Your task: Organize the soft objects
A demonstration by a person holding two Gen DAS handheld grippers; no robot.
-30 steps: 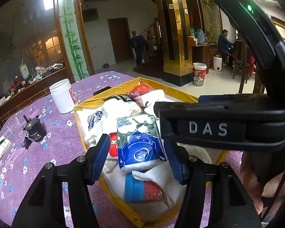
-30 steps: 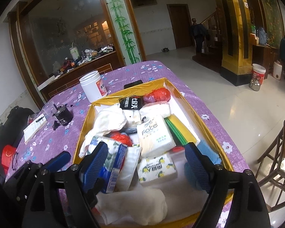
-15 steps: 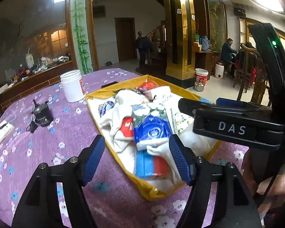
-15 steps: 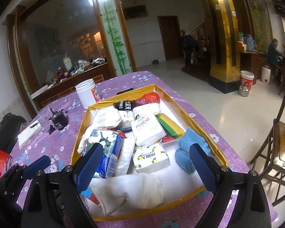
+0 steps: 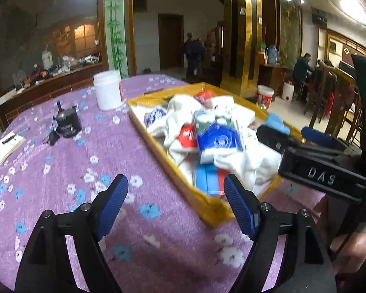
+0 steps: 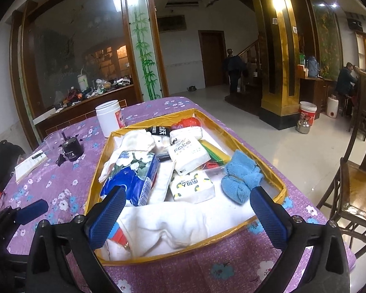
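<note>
A gold-rimmed tray [image 6: 272,171] [image 5: 158,144] on the purple flowered tablecloth holds soft things: a blue tissue pack [image 6: 134,178] [image 5: 217,141], white cloths [image 6: 173,222], white tissue packs [image 6: 191,188], blue knitted socks [image 6: 241,175] and a red item [image 6: 186,122]. My right gripper [image 6: 185,217] is open, hanging over the tray's near end with nothing between its fingers. In the left wrist view my left gripper [image 5: 175,205] is open and empty above the tablecloth, just left of the tray's near corner. The right gripper's body [image 5: 322,166] shows at the right of that view.
A white plastic jar [image 6: 109,118] stands beyond the tray. A small black device [image 6: 72,149] and a notepad [image 6: 29,164] lie on the left of the table. A wooden chair [image 6: 353,178] stands right of the table. People are in the room behind.
Both grippers have pulled back from the tray and risen. The left gripper has let go of the blue tissue pack, which lies in the tray, and swung left over the tablecloth.
</note>
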